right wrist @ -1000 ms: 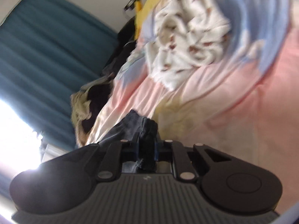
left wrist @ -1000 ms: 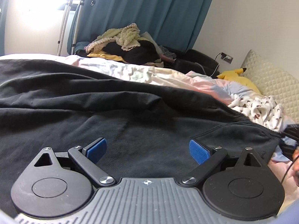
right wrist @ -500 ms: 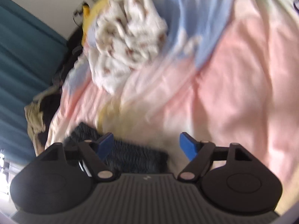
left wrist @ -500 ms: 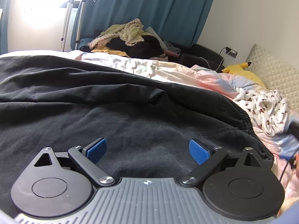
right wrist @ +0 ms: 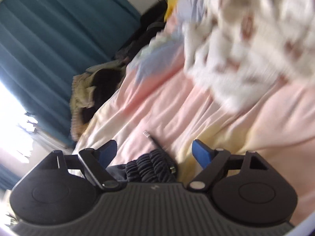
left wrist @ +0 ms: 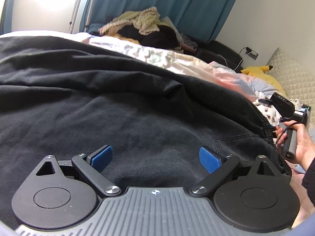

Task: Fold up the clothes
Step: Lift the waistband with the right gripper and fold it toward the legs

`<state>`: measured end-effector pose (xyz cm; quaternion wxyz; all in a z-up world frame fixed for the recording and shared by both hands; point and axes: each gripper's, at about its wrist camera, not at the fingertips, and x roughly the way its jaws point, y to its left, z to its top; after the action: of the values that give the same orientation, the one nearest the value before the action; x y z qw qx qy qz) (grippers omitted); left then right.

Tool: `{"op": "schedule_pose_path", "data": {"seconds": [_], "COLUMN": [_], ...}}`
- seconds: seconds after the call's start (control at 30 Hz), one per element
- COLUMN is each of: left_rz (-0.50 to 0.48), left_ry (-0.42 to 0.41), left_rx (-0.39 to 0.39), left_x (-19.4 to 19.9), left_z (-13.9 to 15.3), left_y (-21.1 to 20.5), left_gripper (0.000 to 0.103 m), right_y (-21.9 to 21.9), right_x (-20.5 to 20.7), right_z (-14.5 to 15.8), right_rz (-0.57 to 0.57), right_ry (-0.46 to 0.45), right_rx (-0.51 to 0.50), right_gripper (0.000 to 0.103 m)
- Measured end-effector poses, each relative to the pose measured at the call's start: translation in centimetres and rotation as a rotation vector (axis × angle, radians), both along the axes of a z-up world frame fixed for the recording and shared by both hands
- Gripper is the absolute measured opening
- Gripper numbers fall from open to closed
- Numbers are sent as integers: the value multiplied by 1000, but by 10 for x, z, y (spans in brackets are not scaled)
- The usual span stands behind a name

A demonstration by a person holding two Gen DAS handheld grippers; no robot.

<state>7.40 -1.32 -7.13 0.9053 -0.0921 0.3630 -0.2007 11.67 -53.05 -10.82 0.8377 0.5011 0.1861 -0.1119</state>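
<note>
**Ana:** Across the bed, the large black cotton garment [left wrist: 110, 102] lies spread flat over the pink and cream bedsheet [right wrist: 177, 106]. Its long axis runs left to right in the left wrist view, with the ribbed elastic waistband [left wrist: 269, 135] at the right end.

**Ben:** And the left gripper [left wrist: 156, 157]?

**Ana:** It hovers low over the middle of the cloth, fingers wide apart, nothing between them. The right gripper [right wrist: 155, 151] is also spread wide and holds nothing; the bunched waistband [right wrist: 151, 167] sits just under it, close to its base and between the two arms.

**Ben:** So the right one is nearer the hem?

**Ana:** I'd judge so. The waistband lies behind the fingertips, so it probably needs to draw back before closing.

**Ben:** Anything one camera misses?

**Ana:** Only the left view shows the person's right hand [left wrist: 301, 143] at the garment's edge. Only the right view shows a small metal-tipped cord end [right wrist: 149, 135] on the sheet.
</note>
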Motion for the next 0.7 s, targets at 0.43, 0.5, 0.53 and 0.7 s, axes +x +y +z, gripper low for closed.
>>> {"op": "schedule_pose_path", "data": {"seconds": [0.43,0.5,0.53,0.7], "left_rz": [46,41,38,35], "left_ry": [136,145,146,138], "left_rx": [-147,-150,-144,-95], "left_x": [13,14,14,15], "left_z": [-13,-15,-16,-20], "left_y": [3,3,3,-4], "left_gripper": [96,96,96,96], "right_y": [-16,-34,-40,-51], "right_x": [31,38,44,64], "right_z": [-32,-54,-60,-60], "right_rz": [176,94,93,63], "right_ry": [-184,-125,-112,-113], "right_rx": [451,528,545,538], "right_gripper": [93,93,93,94]}}
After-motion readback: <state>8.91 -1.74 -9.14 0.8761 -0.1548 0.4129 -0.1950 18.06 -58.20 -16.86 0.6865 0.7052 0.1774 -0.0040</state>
